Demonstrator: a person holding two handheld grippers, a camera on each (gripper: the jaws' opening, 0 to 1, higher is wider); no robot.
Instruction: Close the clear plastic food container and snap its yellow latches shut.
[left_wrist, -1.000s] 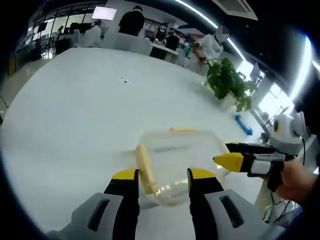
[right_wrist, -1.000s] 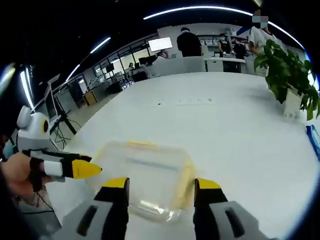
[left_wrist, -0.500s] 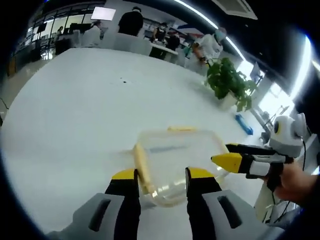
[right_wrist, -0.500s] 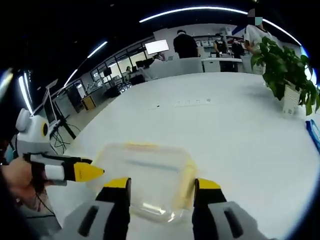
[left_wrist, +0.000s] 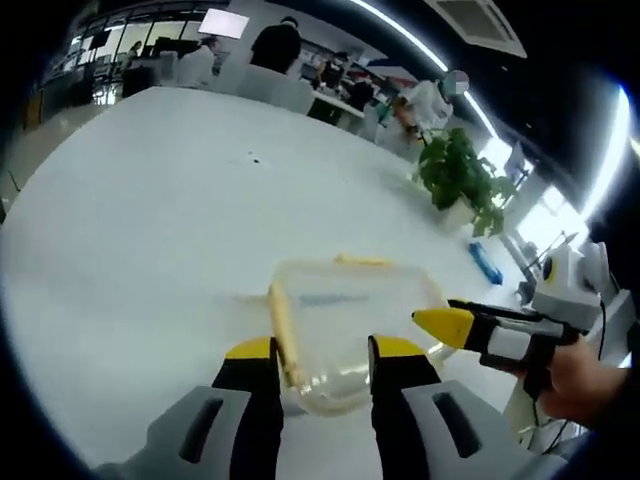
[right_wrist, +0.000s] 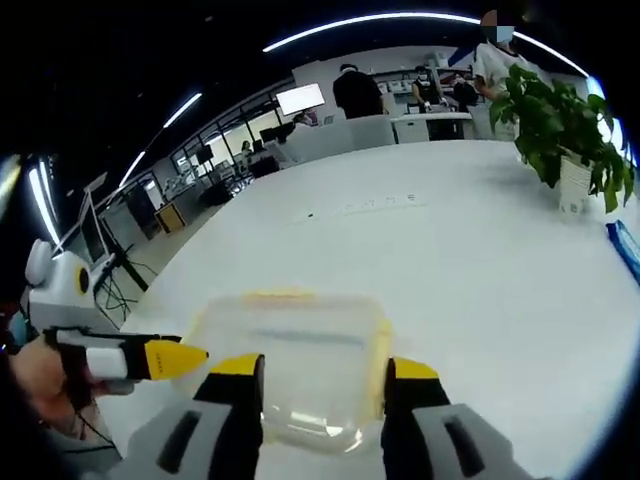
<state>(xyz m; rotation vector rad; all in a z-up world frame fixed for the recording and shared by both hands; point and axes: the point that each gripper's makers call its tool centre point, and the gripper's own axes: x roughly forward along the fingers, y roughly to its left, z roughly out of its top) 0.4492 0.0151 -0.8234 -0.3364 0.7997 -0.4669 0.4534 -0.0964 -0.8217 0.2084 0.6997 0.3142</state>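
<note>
the clear plastic food container (left_wrist: 350, 325) sits lidded on the white table (left_wrist: 150, 220), its yellow latches (left_wrist: 283, 328) along the sides. the left gripper (left_wrist: 320, 352) and right gripper (right_wrist: 323, 372) both stand spread wide at the container's near edge, holding nothing, with a potted plant (right_wrist: 560, 135) well beyond the container.

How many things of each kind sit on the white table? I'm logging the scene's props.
Clear plastic food container: 1
Potted plant: 1
Blue item at the table edge: 1
Total: 3
</note>
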